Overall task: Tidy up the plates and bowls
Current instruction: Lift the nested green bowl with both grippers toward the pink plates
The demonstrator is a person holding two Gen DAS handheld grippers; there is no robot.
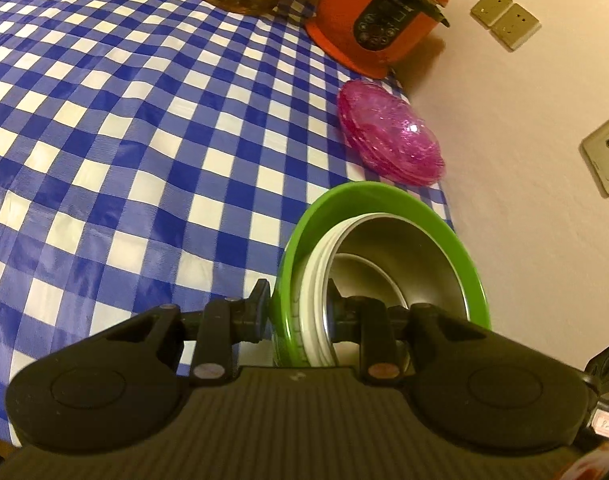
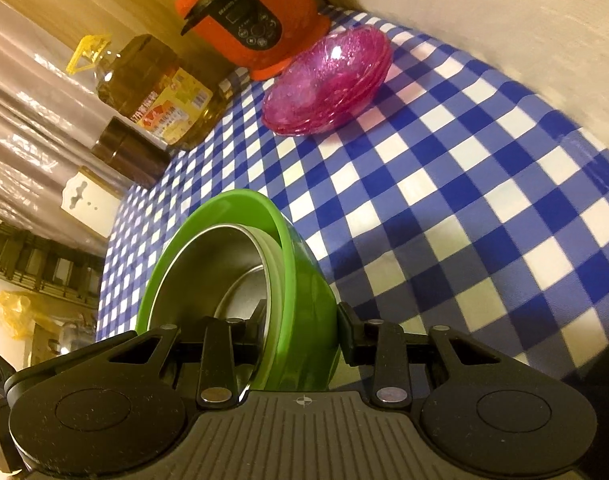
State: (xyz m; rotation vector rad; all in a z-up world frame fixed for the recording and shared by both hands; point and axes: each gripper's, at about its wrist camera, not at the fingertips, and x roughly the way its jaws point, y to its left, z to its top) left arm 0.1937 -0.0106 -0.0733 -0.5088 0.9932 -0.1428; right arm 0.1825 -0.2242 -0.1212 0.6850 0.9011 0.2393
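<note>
- Fingers of left gripper (image 1: 298, 314): closed on the rim of the bowl stack, one finger outside the green bowl (image 1: 384, 208), the other inside the steel bowl (image 1: 396, 256).
- Fingers of right gripper (image 2: 300, 330): same kind of grip on the opposite rim, one finger inside the steel bowl (image 2: 208, 272), one against the outer wall of the green bowl (image 2: 240, 216).
- So both grippers hold one nested stack: green bowl outside, white rims between, steel bowl innermost. It seems lifted off the checked tablecloth (image 1: 144, 140), but I cannot tell this for sure.
- The stack is tilted in both views; the opening faces more to each camera than up.
- Pink glass plates (image 1: 388, 136), piled up, lie on the far side, near the wall, just beside the orange rice cooker (image 1: 380, 12). Well apart from the held stack.
- Key relation: the free cloth between held stack and pink plates (image 2: 328, 80) is straight ahead of the fingers, far direction. Both hands are abt equally near, since they share the load.
- Judgement: next move prob. is to set the stack down near the pink plates; both hands must go level together, else the inner bowls may slide out.
- Also far-left: oil bottle (image 2: 156, 88) and dark jar (image 2: 132, 152), not in the way.
</note>
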